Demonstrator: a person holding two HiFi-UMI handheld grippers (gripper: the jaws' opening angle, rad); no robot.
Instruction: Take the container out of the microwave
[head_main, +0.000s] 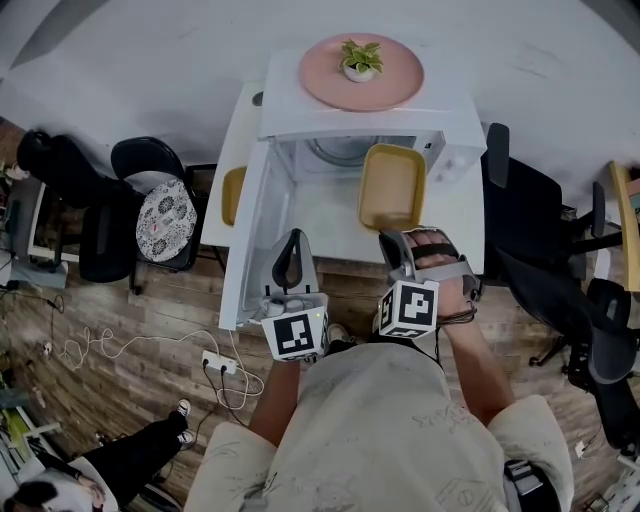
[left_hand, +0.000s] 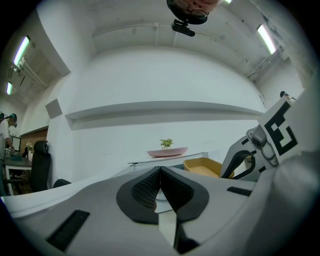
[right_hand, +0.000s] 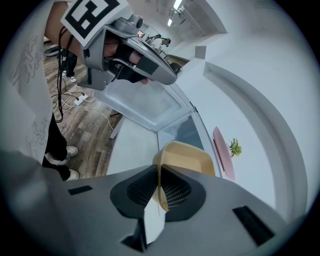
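A yellow rectangular container hangs in front of the open white microwave, over the white table. My right gripper is shut on the container's near rim, and in the right gripper view the pads pinch the rim of the container. My left gripper is shut and holds nothing, beside the swung-out microwave door. The left gripper view shows its jaws pressed together, with the container to the right.
A pink plate with a small potted plant sits on top of the microwave. Another yellow object lies left of the door. Black chairs stand at the left and right, and a power strip with cables lies on the wooden floor.
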